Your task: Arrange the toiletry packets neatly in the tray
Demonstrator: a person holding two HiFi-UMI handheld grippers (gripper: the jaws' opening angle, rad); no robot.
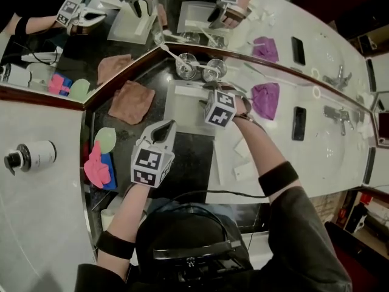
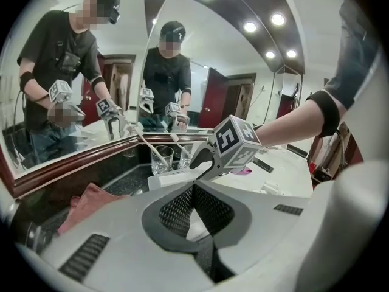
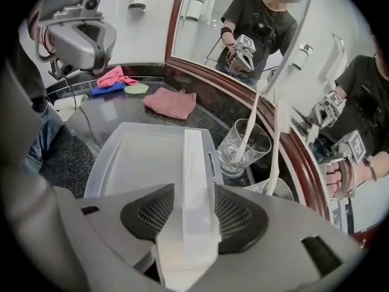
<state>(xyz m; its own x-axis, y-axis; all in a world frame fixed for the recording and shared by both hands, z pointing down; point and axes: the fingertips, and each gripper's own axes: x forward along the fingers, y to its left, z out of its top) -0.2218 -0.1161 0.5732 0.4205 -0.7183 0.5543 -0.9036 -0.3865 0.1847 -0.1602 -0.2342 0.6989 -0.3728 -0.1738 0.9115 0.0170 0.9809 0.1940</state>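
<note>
- Jaws of the right gripper (image 3: pixel 194 207) are closed on a long white packet (image 3: pixel 193 163). The pads look to press its two broad sides near the end closest to the camera.
- The packet stands on its narrow edge and reaches out over the tray (image 3: pixel 137 163), along the tray's right side. Nothing else shows inside the tray.
- Jaws of the left gripper (image 2: pixel 194 190) are pressed together with nothing between them. It hangs above the dark counter (image 1: pixel 182 157), just short of the tray.
- Gripped so close to one end, the packet could swivel between the pads or slip, and land crooked.
- Let go while on edge, it would likely tip over flat. Which way it falls is a guess, so it may end up askew rather than snug against the tray wall.
- The packet's far end is near the tray's far rim. Pushing further could jam it there or ride it over the rim.
- A glass (image 3: pixel 243 146) with a toothbrush (image 3: pixel 250 123) stands just beyond that corner. A sideways swing could knock it.
- The tray looks light, and the left gripper is not steadying it, so a nudge may slide it on the counter.
- More packets (image 1: pixel 240 172) wait on the pale counter to the right. A poorly placed first one would leave less room for them.
</note>
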